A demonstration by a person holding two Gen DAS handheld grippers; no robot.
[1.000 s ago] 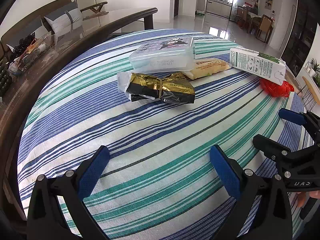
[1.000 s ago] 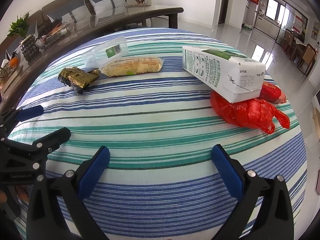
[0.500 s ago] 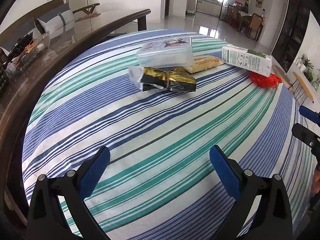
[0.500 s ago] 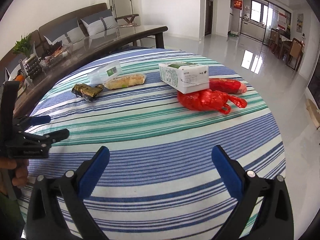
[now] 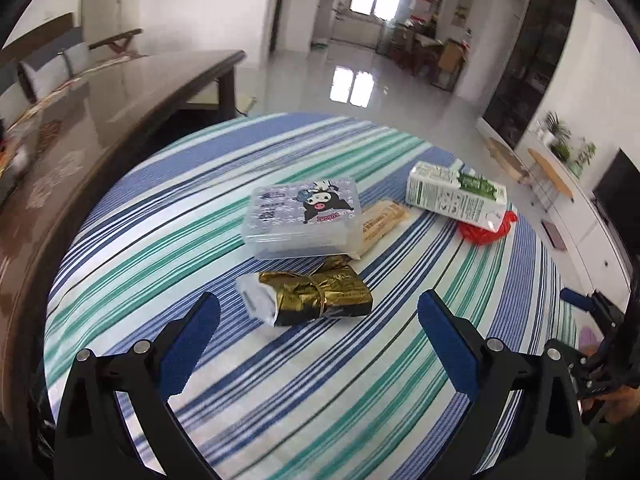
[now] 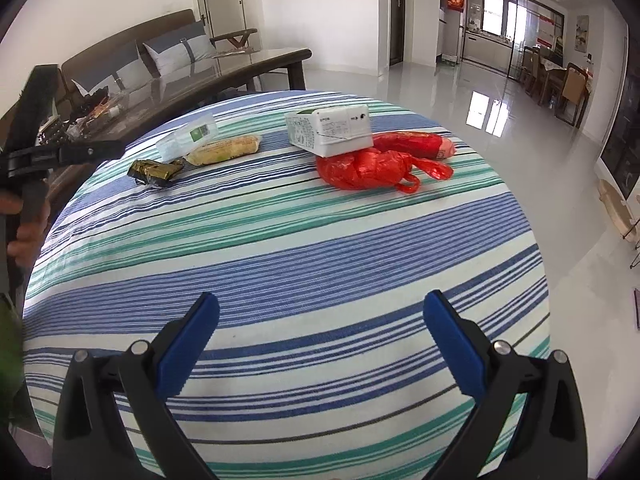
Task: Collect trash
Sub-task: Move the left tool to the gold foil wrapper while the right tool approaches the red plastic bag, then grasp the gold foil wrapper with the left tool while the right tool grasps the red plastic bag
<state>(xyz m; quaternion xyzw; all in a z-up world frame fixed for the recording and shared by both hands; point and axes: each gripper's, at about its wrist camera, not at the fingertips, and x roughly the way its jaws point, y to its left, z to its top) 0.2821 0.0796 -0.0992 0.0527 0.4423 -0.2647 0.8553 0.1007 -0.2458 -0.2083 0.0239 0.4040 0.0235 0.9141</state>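
— Left wrist view: what sits ahead of the left gripper (image 5: 318,312)?
— Its jaws are spread wide and empty, with the gold foil wrapper (image 5: 316,294) at frame centre between the blue tips. Above it lie a clear plastic box (image 5: 300,216), a tan snack packet (image 5: 382,222) and a milk carton (image 5: 456,198) on a red plastic bag (image 5: 486,232).
— And the right gripper (image 6: 318,320)?
— Spread apart too, holding nothing, low in its frame over the striped tablecloth (image 6: 280,248); the trash lies across the upper half.
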